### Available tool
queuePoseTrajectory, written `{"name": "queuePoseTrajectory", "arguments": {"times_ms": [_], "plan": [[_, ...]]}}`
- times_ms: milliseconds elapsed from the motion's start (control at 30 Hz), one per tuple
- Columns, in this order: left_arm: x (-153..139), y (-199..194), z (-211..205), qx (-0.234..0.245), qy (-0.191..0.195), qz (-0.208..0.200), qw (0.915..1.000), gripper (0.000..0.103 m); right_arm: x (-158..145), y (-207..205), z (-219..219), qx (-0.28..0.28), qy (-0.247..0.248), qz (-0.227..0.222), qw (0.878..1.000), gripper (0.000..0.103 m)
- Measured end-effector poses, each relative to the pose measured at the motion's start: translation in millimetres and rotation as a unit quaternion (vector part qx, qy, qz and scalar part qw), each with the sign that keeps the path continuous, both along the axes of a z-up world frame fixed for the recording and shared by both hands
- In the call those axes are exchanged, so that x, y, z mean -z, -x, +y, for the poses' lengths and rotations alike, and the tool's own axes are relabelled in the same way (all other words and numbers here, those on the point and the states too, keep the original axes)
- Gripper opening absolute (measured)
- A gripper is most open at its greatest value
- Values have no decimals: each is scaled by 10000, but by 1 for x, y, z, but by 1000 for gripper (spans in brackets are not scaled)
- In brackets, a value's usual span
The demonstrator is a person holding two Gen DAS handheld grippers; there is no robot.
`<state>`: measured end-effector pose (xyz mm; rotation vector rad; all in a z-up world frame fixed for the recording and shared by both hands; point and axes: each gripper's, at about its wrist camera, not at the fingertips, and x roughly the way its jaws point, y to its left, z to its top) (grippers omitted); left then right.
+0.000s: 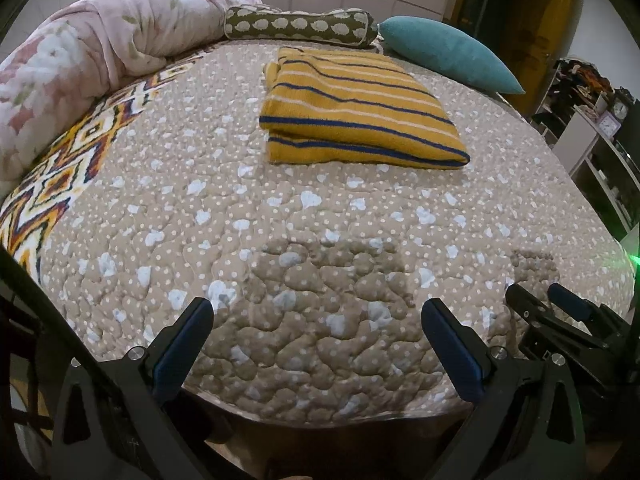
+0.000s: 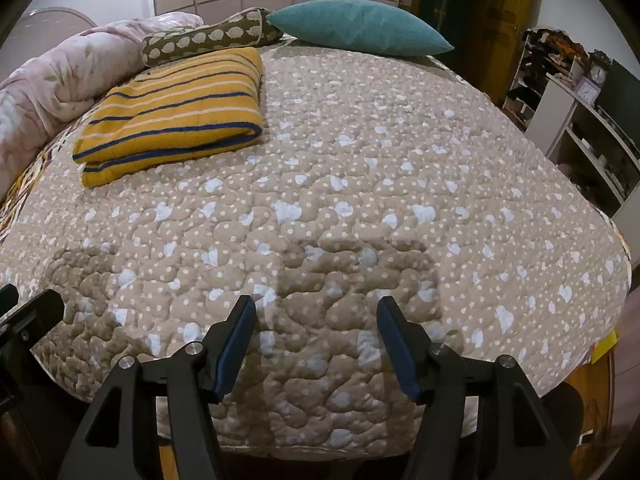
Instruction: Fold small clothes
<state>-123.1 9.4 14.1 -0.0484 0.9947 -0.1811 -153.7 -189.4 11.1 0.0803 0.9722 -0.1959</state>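
Both grippers hover over the bed's near edge, the left gripper [image 1: 316, 320] and right gripper [image 2: 316, 320] spread wide and empty. Farther in, toward the bed's far-left part, the yellow striped garment [image 1: 352, 112] lies folded, seemingly done. If another fold is wanted, both should reach its near edge together, pinching the corners evenly. Pillows [image 2: 356, 28] lie beyond.

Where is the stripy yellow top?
The stripy yellow top lies folded on the far part of the bed, just before the sheep-print bolster and teal pillow.
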Motion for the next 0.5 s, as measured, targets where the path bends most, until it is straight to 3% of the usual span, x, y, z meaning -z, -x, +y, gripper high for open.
{"name": "queuePoseTrajectory", "arguments": {"times_ms": [500], "plan": [[7,-2,1,-37,46,139,9999,103,3,-1,2,-20,59,-15,10000,72]]}}
